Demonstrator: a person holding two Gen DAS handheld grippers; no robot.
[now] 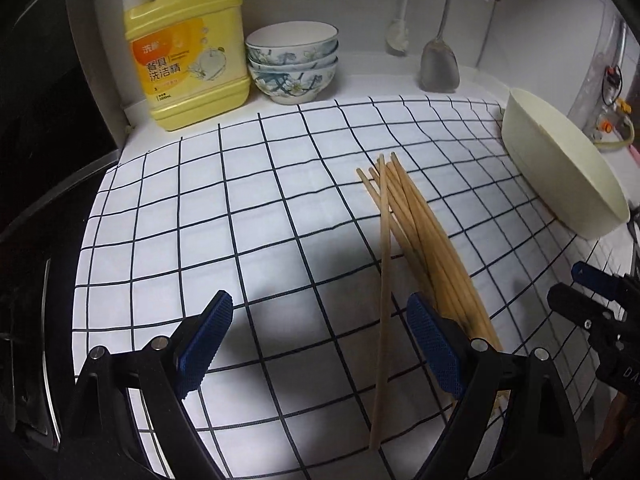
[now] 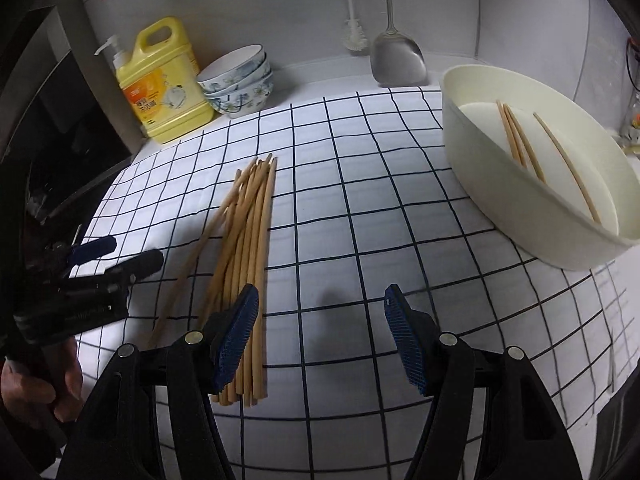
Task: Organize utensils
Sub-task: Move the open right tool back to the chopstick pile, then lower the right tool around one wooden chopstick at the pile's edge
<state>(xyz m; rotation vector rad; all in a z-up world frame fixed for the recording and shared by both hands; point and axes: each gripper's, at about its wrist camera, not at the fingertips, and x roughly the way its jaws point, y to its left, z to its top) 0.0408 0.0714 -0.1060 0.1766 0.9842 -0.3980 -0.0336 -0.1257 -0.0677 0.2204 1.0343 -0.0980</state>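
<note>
Chopsticks (image 2: 244, 264) lie bundled at centre frame; both grippers, left (image 1: 320, 344) and right (image 2: 320, 340), gape wide and empty, so straddle one stick squarely before closing.

Both tools tilt steeply downward — left tool (image 1: 320, 318) and right tool (image 2: 320, 312) gape, holding nothing.

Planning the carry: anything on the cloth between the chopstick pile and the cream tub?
Nothing: bare checked cloth between the chopstick pile and the cream tub, clearest in the right wrist view.

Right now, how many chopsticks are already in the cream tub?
3. All lie in the cream tub: two chopsticks close together on the left, one chopstick apart to their right. The near wall may hide more.
</note>
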